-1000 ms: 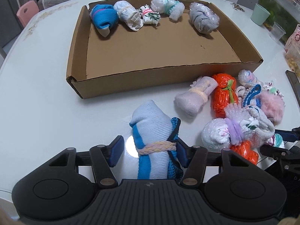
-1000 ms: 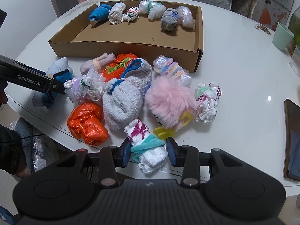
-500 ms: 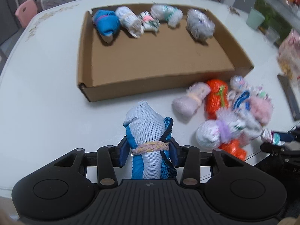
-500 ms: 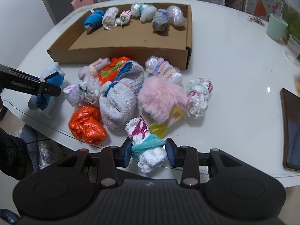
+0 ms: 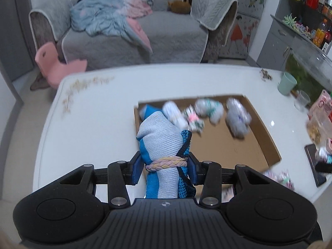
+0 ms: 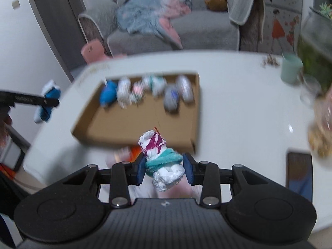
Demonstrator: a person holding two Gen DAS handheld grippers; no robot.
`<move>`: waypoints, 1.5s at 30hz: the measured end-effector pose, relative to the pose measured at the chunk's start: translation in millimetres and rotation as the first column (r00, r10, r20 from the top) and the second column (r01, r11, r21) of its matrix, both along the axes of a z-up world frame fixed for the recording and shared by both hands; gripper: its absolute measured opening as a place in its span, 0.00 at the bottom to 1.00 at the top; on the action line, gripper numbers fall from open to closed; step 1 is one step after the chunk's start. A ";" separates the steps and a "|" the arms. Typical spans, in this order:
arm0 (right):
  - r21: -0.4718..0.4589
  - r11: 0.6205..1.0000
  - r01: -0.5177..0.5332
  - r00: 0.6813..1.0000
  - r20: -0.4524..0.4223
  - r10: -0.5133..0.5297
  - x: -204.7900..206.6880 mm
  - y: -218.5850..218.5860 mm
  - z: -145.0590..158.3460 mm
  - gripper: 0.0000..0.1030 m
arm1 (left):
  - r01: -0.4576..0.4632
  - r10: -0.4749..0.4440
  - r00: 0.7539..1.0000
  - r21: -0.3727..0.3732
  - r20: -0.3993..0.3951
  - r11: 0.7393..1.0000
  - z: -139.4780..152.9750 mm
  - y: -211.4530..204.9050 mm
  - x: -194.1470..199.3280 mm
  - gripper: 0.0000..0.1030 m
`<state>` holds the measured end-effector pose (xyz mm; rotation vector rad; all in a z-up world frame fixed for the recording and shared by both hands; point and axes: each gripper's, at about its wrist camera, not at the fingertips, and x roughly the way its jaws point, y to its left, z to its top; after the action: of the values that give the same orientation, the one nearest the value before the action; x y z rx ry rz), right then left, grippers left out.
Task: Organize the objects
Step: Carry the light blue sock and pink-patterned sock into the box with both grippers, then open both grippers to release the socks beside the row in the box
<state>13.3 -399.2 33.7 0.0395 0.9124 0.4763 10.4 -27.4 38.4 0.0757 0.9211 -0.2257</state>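
Blue sock roll (image 5: 160, 145) upright in left hand-held gripper (image 5: 165, 169) (long axis vert.).

Sock bundles (image 5: 209, 109) line the far wall inside the box (image 5: 267, 137).

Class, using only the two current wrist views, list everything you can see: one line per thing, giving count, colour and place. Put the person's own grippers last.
Cardboard box: one, brown, shallow and open, on the table.
Bundles in box: about six in the right wrist view, blue, white and grey, along the far wall; blurred.
Blue-and-white sock bundle: one, tied with a braided band, held above the table.
White-and-magenta bundle: one, teal band, held near the box's front.
Table: one, white.
Cup: one, pale green, far right of the table.
Sofa: one, grey, behind the table.
Left gripper: black, shut on the sock bundle.
Right gripper: black, shut on the white-and-magenta bundle.
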 end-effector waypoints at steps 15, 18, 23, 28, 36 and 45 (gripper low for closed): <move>-0.008 0.990 -0.141 0.987 -0.083 0.139 127.6 157.1 -22.6 0.34 | 0.057 -0.060 0.995 -0.035 -0.080 0.998 -84.8 -29.1 63.3 0.49; -0.019 0.988 -0.151 0.981 -0.126 0.148 138.1 175.4 -40.7 0.34 | 0.063 -0.066 0.994 -0.033 -0.089 0.997 -95.6 -31.7 67.6 0.49; -0.039 0.989 -0.140 0.977 -0.170 0.132 151.0 189.6 -62.3 0.34 | 0.056 -0.057 0.992 -0.014 -0.111 0.998 -121.8 -32.6 74.2 0.49; -0.040 0.993 -0.115 0.972 -0.212 0.104 155.8 190.9 -79.5 0.34 | 0.053 -0.052 0.992 0.006 -0.113 0.999 -136.8 -32.8 72.8 0.49; -0.033 0.996 -0.088 0.958 -0.275 0.075 155.5 193.2 -107.8 0.34 | 0.071 -0.068 0.994 0.029 -0.085 0.997 -141.0 -38.7 74.3 0.49; -0.041 0.997 -0.067 0.960 -0.274 0.053 154.6 190.3 -108.4 0.34 | 0.063 -0.060 0.996 0.034 -0.072 0.997 -143.9 -38.6 74.8 0.55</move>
<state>167.9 -208.9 -74.7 0.0324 1.1991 0.5121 85.2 -66.0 -105.5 0.1303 0.9942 -0.2702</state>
